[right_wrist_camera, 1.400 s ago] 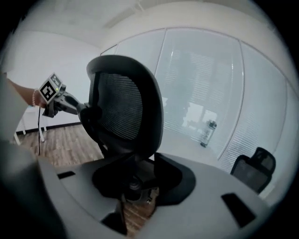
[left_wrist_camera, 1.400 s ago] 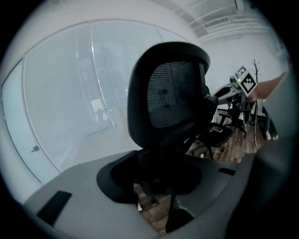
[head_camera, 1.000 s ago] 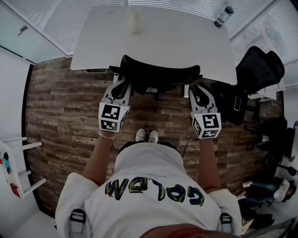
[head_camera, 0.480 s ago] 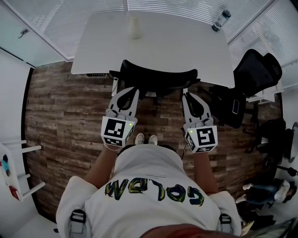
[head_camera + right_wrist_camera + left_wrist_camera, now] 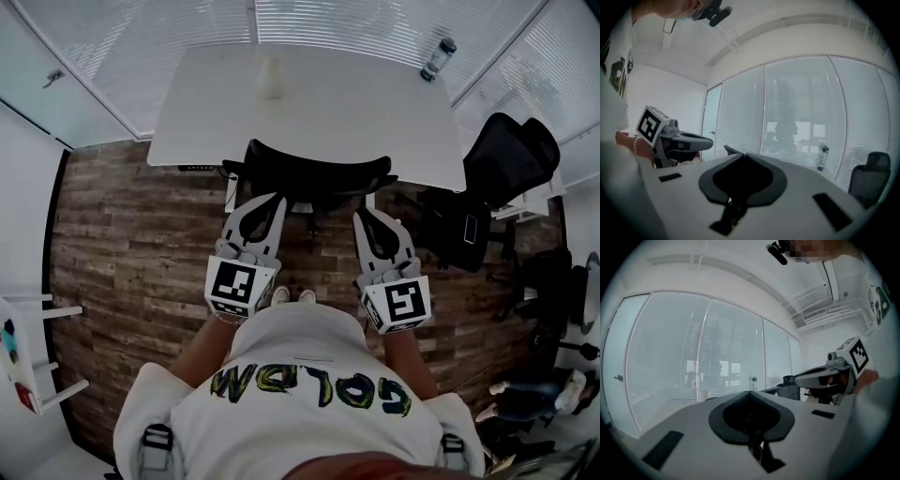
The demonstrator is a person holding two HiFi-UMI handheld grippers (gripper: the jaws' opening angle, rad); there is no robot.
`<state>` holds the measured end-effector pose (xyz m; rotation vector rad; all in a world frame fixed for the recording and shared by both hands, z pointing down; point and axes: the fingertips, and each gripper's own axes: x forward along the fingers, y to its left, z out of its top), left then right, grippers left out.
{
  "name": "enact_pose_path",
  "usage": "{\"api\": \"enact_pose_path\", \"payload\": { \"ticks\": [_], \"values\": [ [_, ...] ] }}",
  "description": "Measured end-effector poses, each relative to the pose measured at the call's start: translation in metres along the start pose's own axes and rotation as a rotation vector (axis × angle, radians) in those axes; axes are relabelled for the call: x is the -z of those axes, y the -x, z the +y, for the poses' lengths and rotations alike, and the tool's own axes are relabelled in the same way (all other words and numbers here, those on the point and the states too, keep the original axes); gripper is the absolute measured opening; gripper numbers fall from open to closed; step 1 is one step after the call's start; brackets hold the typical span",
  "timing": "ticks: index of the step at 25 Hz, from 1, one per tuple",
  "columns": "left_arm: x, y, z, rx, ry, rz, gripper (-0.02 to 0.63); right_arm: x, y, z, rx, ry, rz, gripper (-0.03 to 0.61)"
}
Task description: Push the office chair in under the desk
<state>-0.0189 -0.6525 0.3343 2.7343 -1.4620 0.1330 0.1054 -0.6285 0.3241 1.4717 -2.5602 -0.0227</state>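
One step looks done, and close to nothing is left. White rectangular desk surface [image 5: 309,103] spans the top of the head view. Black mesh-backed office chair [image 5: 314,173] sits at the middle of the surface's near edge, with its backrest right along that edge and the seat hidden beneath. I judge it pushed in; whether it could go deeper can't be told from above. Second black chair [image 5: 511,159] stands off the surface's right end and is not involved.

Left tongs [image 5: 265,208] are on the person's side of the near edge, tips near the backrest's left end but not touching it. The jaws are fully together, gripping nothing. Right tongs [image 5: 368,220] mirror this at the backrest's right end, apart from it. Their jaws have just been closing and now meet, with nothing between them.

Pale cup [image 5: 272,80] stands by the far edge, small clear bottle [image 5: 437,59] at the far right corner. What's left, by my read, is at most checking that the chair sits square to the edge.
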Motion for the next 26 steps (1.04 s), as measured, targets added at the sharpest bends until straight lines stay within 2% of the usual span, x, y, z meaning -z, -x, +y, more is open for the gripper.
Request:
{"api": "enact_pose_path", "payload": {
  "ticks": [8, 26],
  "values": [
    [-0.012, 0.003, -0.005, 0.017, -0.008, -0.012, 0.011, -0.014, 0.003, 0.004, 0.0, 0.014, -0.017, 0.018],
    [-0.013, 0.013, -0.011, 0.014, -0.002, -0.011, 0.011, -0.023, 0.009, 0.013, -0.013, 0.036, -0.028, 0.015]
  ]
}}
